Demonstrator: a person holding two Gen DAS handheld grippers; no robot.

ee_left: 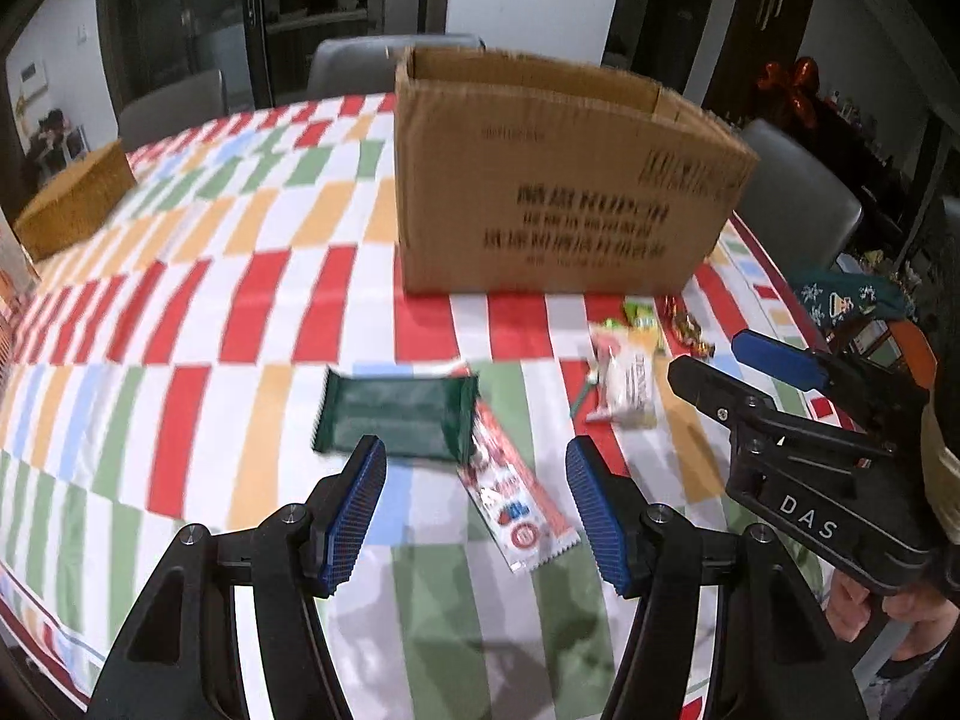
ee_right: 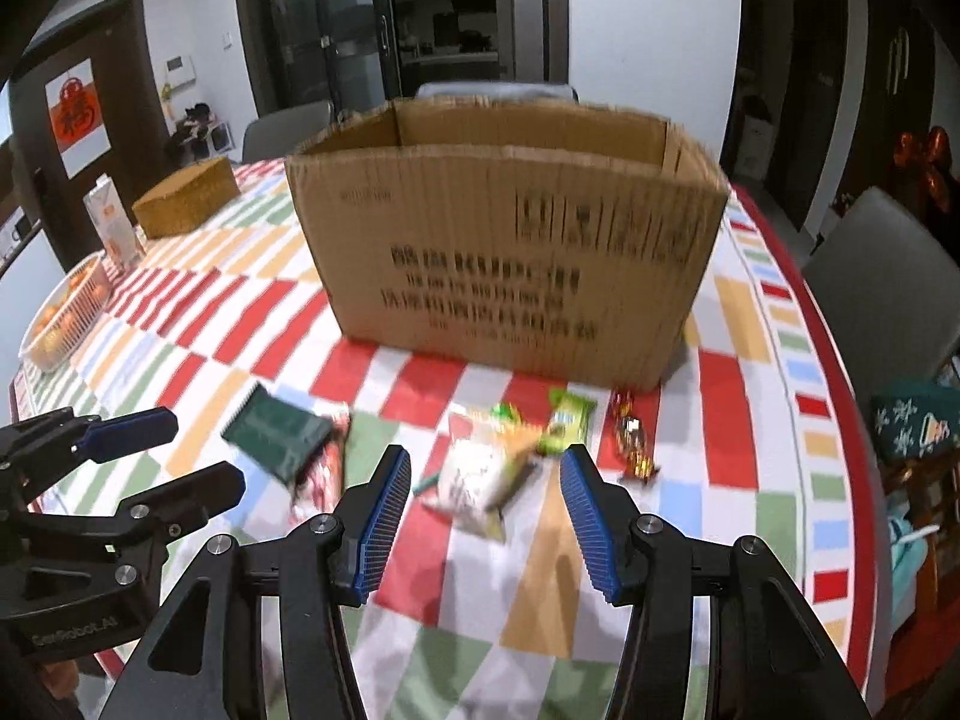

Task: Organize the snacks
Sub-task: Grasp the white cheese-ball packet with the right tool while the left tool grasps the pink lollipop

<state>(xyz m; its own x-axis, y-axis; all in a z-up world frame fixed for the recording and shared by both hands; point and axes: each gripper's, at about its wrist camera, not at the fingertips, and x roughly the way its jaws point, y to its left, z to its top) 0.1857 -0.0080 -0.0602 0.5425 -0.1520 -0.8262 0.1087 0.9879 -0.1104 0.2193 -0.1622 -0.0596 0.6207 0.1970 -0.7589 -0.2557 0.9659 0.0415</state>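
reaching for the loose snacks in front of the box

the green packet and red-white stick are lying before my left claw, the white bag before my right claw; both are standing half-open, empty, above the counter. next i'm judging each needs lowering, gripping, then lifting into the cardboard box.

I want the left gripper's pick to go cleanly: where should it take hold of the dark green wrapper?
Probably across the short width of the dark green wrapper, near its left half, coming down from above. It lies flat, and its right end overlaps the red-and-white packet, so the left gripper, jaws open, best stays clear of that end.
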